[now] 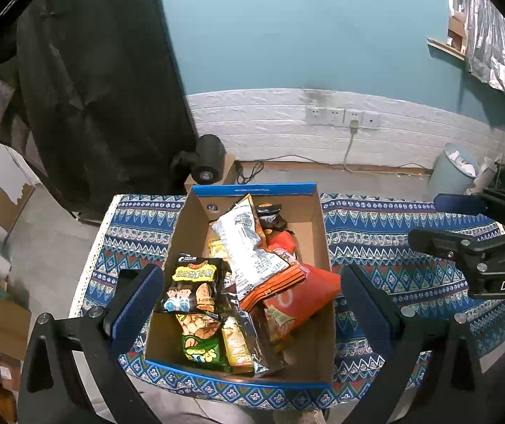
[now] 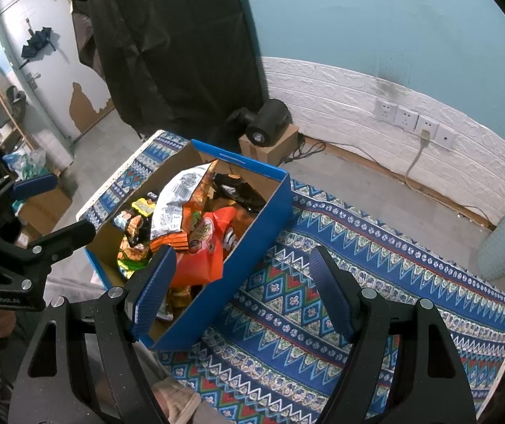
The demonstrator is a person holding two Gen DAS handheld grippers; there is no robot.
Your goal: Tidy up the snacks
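- on the patterned cloth (image 2: pixel 376 275) that covered the table, the bare part to the right of the box held no packet in either view.
- the cardboard box (image 1: pixel 318 219) with blue rims stood open near the cloth's left half, and every snack in sight lay inside it, piled loosely and overlapping rather than in rows.
- the pile fitted two readings: snacks gathered in and the job near its close, or a jumbled box waiting to be sorted out; the pictures did not settle which.
- the left gripper (image 1: pixel 252 304) hovered above the box's near end, jaws spread wide, holding nothing.
- the right gripper (image 2: pixel 242 293) hung over the box's near right corner, jaws likewise wide and empty.
- among the packets, the white bag (image 1: pixel 249 247) lay on top, the orange bag (image 2: pixel 203 251) beneath it, and the black biscuit bag (image 1: pixel 192 286) by the left wall.
- only the left view showed the green packet (image 1: pixel 201 351) at the near wall and the bare box floor; only the right view showed the box's blue outer side and the cloth's far right stretch.
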